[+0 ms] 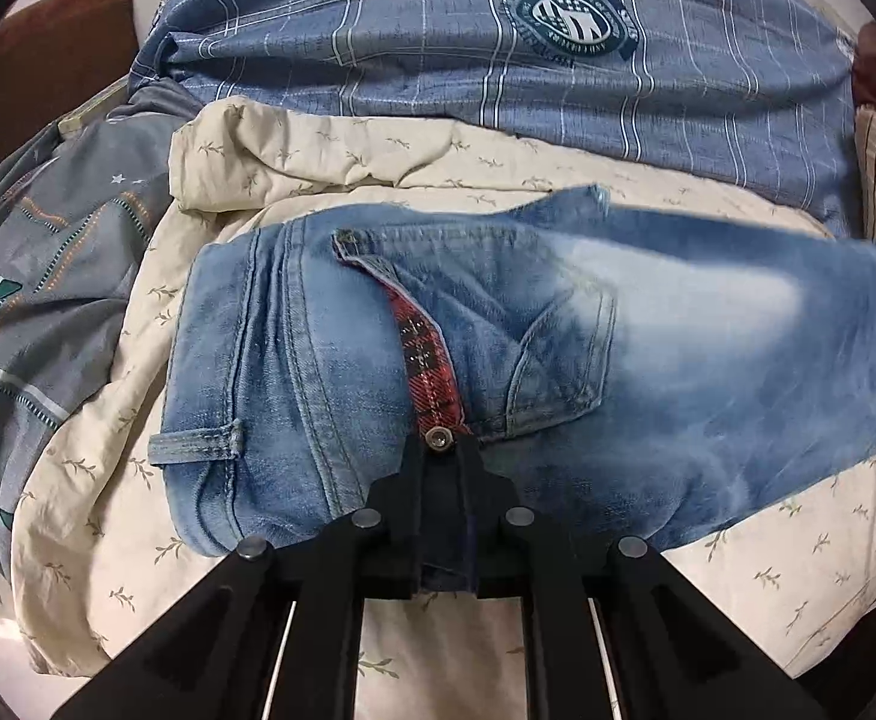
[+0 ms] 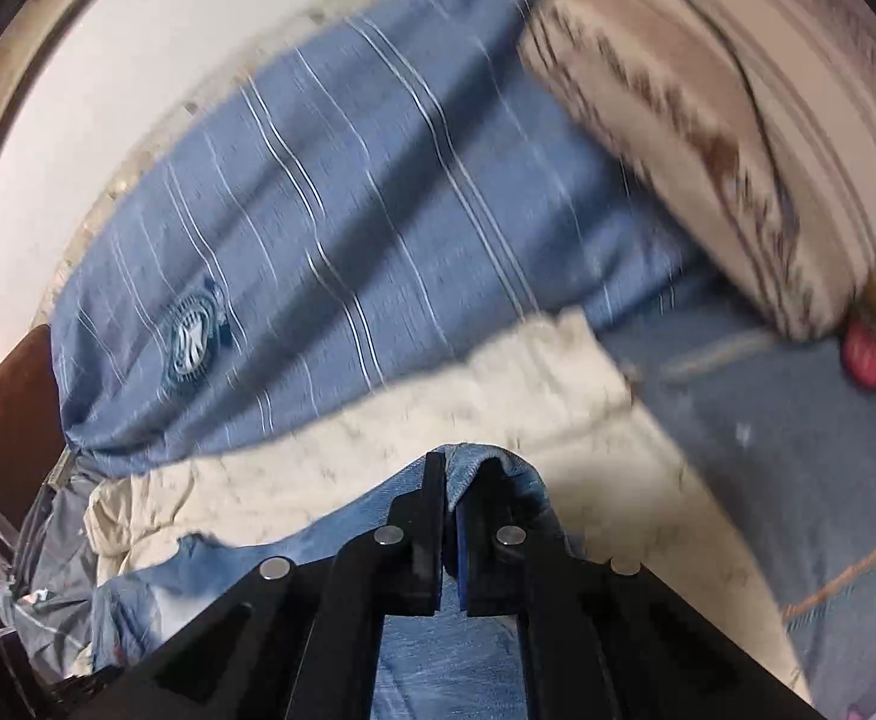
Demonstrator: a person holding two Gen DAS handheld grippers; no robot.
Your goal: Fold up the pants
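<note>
The bed (image 1: 768,588), dressed in a cream leaf-print sheet, carries everything here. Behind the jeans on it lies a blue plaid duvet (image 1: 438,60) with a round crest, and left of the jeans a grey patterned blanket (image 1: 48,276) is bunched up. A striped beige pillow (image 2: 738,90) sits beyond the jeans' far end in the right wrist view, which is blurred.

The jeans (image 1: 330,372), faded light-blue denim, lie across the sheet, waistband end spread nearest the left camera, with a back pocket and a red tartan fly lining showing; the leg runs off to the right and appears lifted there.

The left tongs (image 1: 441,450) are pinched narrow on the waistband edge just below the metal button (image 1: 439,438). The right tongs (image 2: 456,480) are likewise clamped on a fold of denim, seemingly at the leg end.

Denim like this should feel fairly heavy and limp, though thick at the seams, and it won't slip easily. Seamed edges, the waistband and hem, look like the surest holds, since the layered stitching gives the tongs bulk to bite.
</note>
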